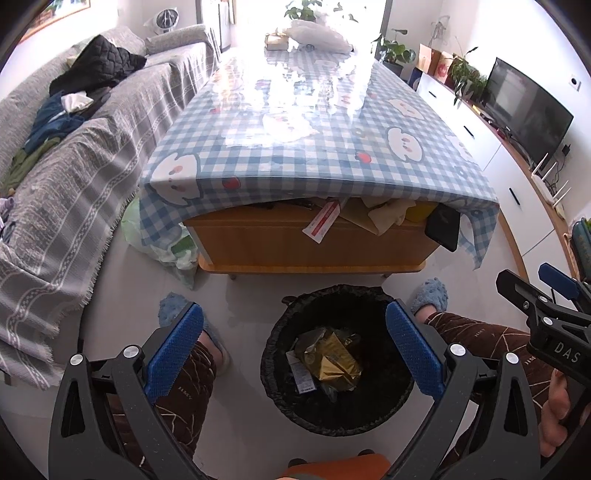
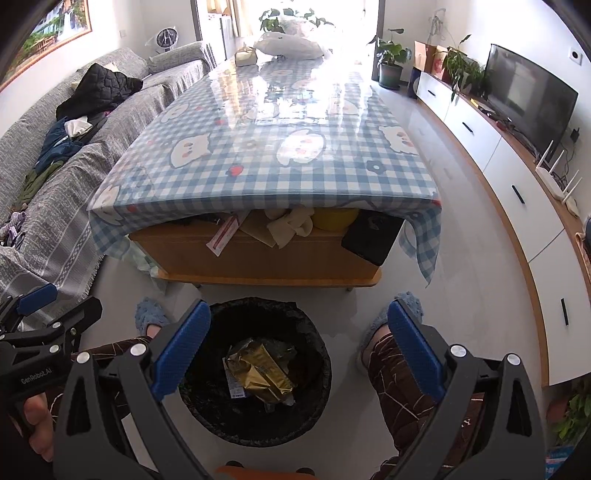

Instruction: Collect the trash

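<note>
Both claws hang spread and empty above the black-lined trash bin. The left claw frames the bin, where a gold wrapper lies inside. Only the left view catches the green plastic bag beside the tabletop; the right claw view alone shows the framed picture beyond the bin.

A black-lined trash bin stands on the pale floor before the checkered-cloth table.
</note>
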`<state>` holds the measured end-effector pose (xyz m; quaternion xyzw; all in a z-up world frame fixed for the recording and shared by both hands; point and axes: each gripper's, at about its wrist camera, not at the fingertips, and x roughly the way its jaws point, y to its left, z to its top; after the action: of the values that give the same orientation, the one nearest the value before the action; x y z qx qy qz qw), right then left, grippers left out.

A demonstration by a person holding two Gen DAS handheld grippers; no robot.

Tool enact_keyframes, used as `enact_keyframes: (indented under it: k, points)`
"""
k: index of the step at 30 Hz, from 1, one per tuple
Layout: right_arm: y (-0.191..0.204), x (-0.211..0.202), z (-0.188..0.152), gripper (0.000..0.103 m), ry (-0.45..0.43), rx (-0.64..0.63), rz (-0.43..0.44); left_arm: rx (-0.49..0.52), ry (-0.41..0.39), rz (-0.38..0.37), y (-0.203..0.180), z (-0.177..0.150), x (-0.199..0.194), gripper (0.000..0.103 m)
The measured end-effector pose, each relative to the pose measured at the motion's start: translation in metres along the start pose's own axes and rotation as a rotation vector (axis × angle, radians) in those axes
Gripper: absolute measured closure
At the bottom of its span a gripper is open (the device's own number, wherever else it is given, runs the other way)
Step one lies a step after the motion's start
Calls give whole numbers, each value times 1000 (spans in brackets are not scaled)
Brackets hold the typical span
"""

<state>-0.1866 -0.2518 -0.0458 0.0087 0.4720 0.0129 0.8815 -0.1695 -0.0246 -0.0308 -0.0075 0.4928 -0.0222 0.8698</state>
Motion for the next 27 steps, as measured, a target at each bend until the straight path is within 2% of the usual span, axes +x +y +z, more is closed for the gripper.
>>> enact_keyframes:
  k: [27]
  points:
    - [-2, 6, -1, 10, 6, 4, -5, -2, 7, -17, 1, -1, 1, 6]
